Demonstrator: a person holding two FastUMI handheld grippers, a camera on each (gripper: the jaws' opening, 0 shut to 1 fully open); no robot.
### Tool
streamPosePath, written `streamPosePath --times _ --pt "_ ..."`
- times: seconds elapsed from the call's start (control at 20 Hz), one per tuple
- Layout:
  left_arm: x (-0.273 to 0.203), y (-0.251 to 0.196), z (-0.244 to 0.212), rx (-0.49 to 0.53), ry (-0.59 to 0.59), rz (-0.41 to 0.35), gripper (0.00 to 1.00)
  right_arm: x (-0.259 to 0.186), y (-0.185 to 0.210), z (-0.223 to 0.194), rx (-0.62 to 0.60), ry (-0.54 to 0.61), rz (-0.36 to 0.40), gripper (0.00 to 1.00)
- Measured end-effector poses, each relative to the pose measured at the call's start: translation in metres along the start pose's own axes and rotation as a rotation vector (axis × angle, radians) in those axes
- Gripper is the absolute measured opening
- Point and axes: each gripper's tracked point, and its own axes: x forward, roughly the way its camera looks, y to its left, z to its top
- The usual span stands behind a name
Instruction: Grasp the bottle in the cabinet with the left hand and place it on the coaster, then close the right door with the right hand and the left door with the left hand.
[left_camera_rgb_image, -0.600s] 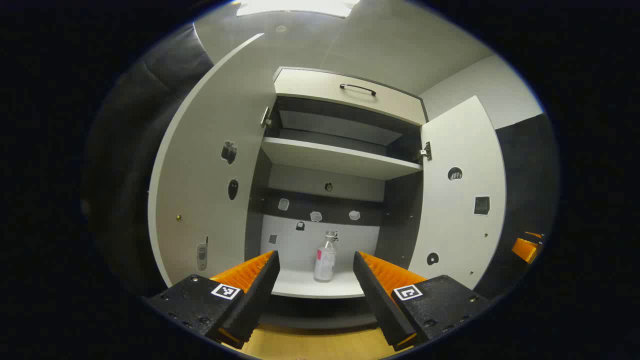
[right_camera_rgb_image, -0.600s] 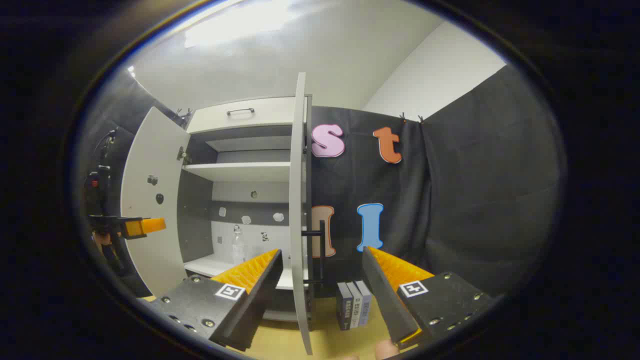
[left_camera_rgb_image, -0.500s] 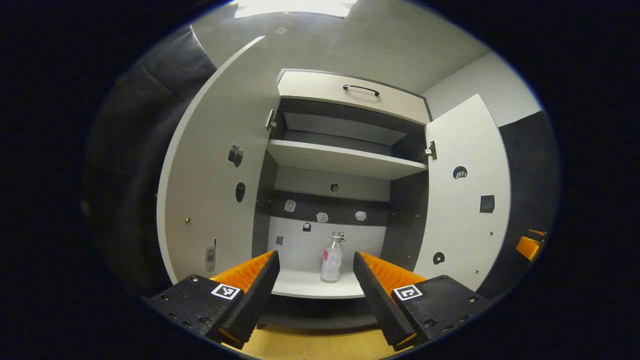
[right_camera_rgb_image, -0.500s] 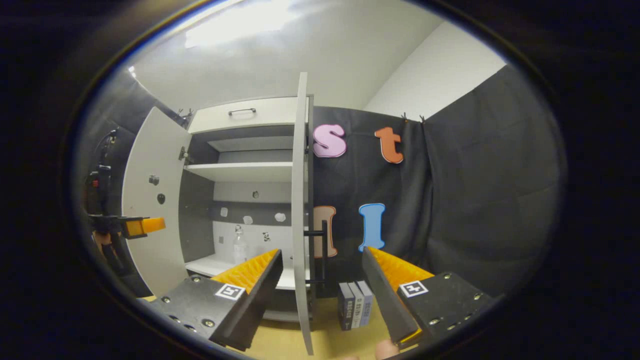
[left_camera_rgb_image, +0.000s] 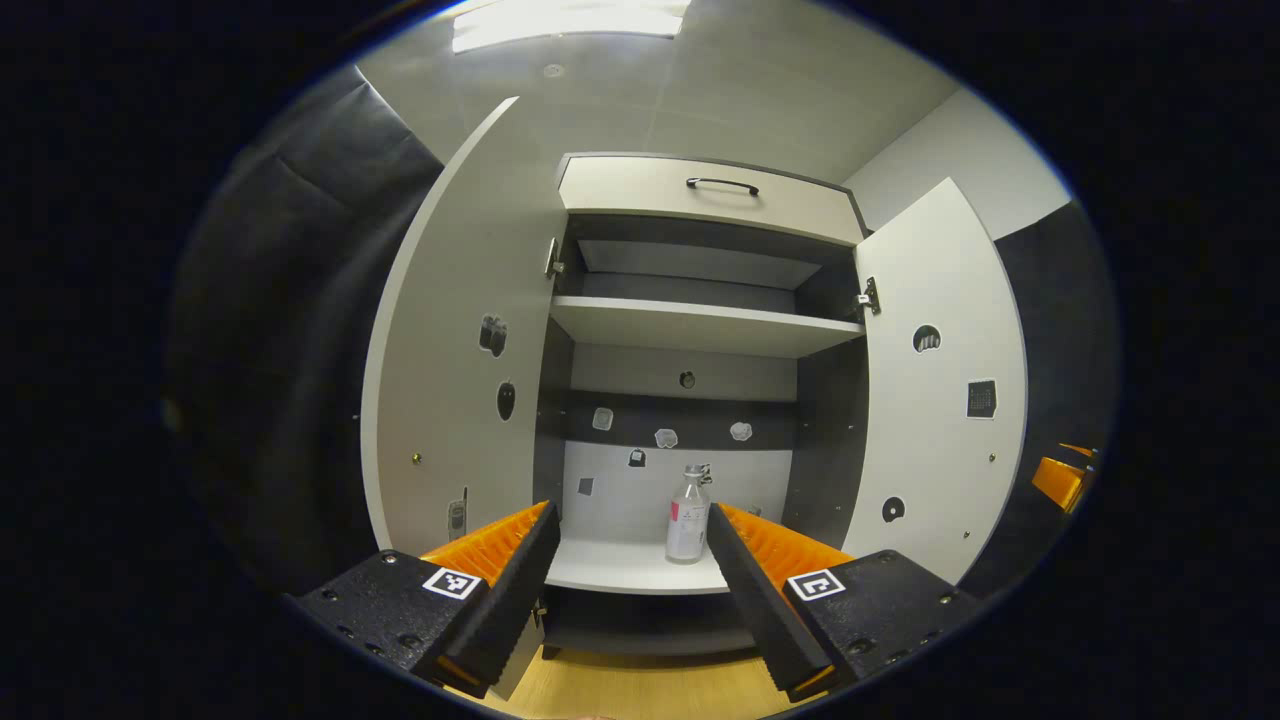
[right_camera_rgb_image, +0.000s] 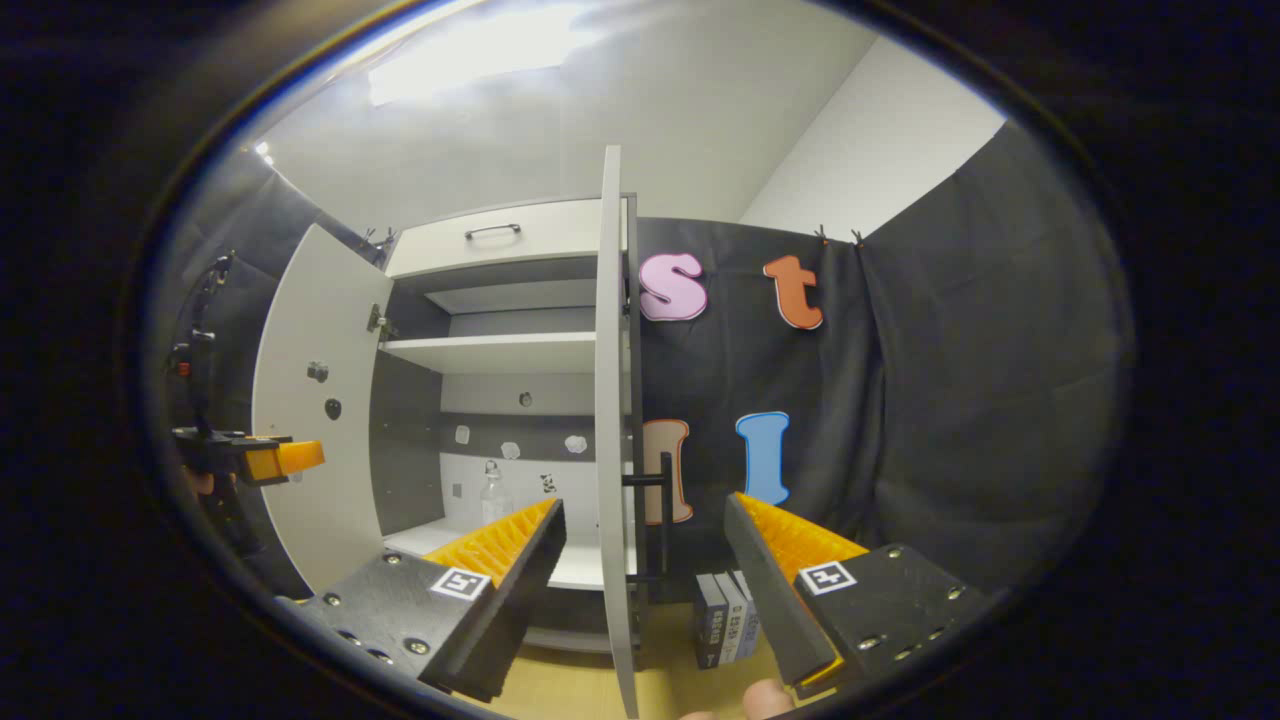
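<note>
Left gripper view first: my left gripper (left_camera_rgb_image: 630, 560) is spread wide, nothing between its fingers, and I'm looking straight into the open cabinet (left_camera_rgb_image: 700, 190). The bottle (left_camera_rgb_image: 688, 515) stands upright on the lower shelf (left_camera_rgb_image: 620, 570), a clear one with a pink label, sitting just off the inner edge of my right-hand finger in this picture and well back from both fingers. Above it there's the upper shelf (left_camera_rgb_image: 700, 325), and the drawer front with a dark handle (left_camera_rgb_image: 722, 184) on top. The left door (left_camera_rgb_image: 460, 350) is swung out wide on one side, the right door (left_camera_rgb_image: 945, 380) on the other, both with small stickers on their inner faces. At the far right edge I can just see the other gripper's finger poking in.

Right gripper view: my right gripper (right_camera_rgb_image: 645, 560) is also spread, holding nothing. The right door (right_camera_rgb_image: 612, 430) is edge-on to me, right between my fingers, with its dark bar handle (right_camera_rgb_image: 662, 490) on the outer side. Past it the bottle (right_camera_rgb_image: 492, 492) sits on the lower shelf. A few books (right_camera_rgb_image: 728, 630) stand on the wooden counter (right_camera_rgb_image: 570, 690) beside the door. The left gripper (right_camera_rgb_image: 262, 460) hovers off at the left, in front of the left door (right_camera_rgb_image: 310, 430).
</note>
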Motion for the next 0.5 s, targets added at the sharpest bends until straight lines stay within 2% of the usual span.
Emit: streamPosePath --times 0.2,0.5 --pt "-0.0021 0.0092 0.0022 -0.032 -0.004 0.031 0.95 0.0014 0.0032 0.0027 0.001 -0.007 0.01 0.96" --pt "0.0039 0.0081 -0.0045 -0.043 0.013 0.031 0.95 0.0044 -0.0004 0.0038 0.003 -0.009 0.001 0.96"
